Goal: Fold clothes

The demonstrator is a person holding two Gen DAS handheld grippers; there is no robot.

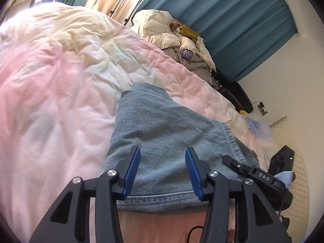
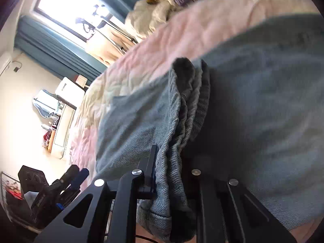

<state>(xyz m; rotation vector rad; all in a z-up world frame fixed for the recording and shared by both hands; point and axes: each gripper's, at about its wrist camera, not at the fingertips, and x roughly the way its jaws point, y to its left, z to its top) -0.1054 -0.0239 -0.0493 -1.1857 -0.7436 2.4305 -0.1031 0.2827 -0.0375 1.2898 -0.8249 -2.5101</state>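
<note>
My right gripper [image 2: 172,174] pinches a bunched denim jeans [image 1: 162,131] edge, while my left gripper [image 1: 163,170] (jaws spread) hovers directly over the fabric stretching ahead.

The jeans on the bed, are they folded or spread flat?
Folded: the jeans show several stacked layers at the edge pinched in the right tool.

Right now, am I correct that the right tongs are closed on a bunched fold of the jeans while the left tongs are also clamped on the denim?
Not quite. The right tongs are indeed closed on a bunched fold of the jeans, but the left tongs are not clamped: the left wrist view shows their blue pads standing apart above the flat denim.
</note>
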